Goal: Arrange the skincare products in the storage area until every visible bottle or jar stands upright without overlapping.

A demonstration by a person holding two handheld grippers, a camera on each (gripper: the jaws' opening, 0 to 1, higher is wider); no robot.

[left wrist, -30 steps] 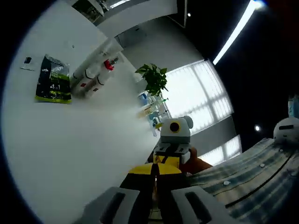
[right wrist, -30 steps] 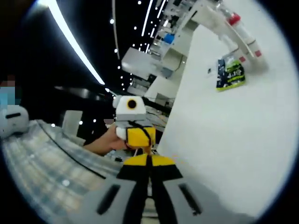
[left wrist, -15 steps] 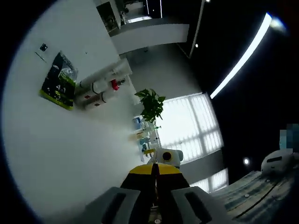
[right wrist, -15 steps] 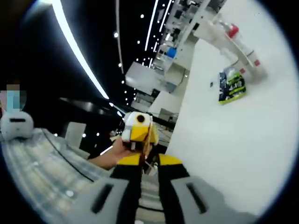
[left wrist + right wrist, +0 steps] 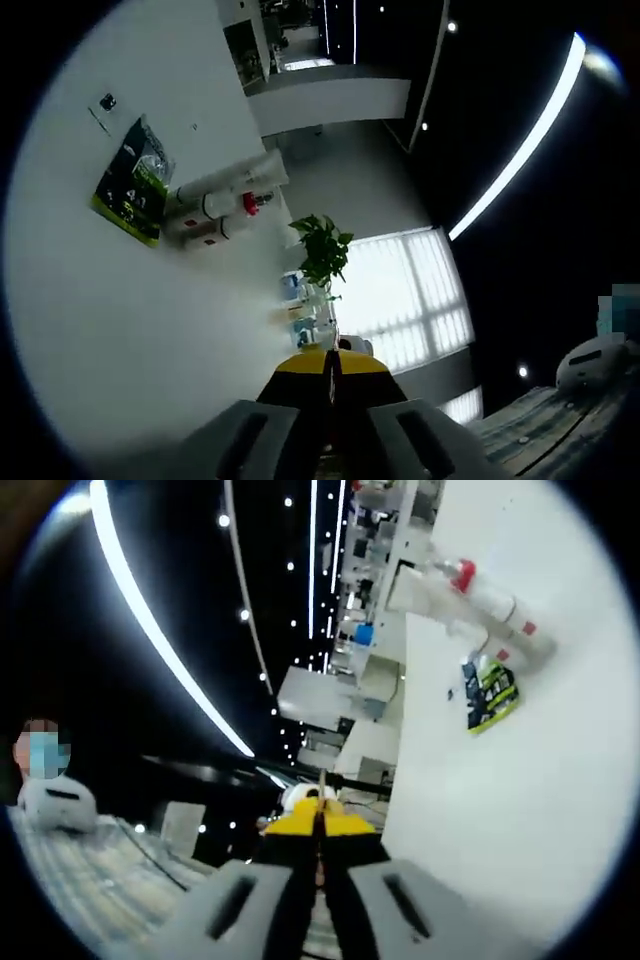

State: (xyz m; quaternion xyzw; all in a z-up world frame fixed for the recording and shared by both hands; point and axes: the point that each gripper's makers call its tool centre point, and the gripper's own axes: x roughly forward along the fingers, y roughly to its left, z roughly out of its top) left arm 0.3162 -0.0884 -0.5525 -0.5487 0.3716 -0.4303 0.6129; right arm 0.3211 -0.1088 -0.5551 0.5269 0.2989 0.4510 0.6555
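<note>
Awaiting start: bottles (image 5: 225,195) lie toppled beside a pouch (image 5: 132,182) on the table (image 5: 120,320).
Left gripper (image 5: 330,400) and right gripper (image 5: 318,865) closed, empty; nothing upright yet.

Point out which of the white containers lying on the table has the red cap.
It is the small bottle with the red cap, lying at the far end of the group beside the long white tube. The other white containers show only small red marks.

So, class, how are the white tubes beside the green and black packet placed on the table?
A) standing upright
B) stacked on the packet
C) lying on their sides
C: the white tubes lie flat on the white table, right beside the packet.
</note>
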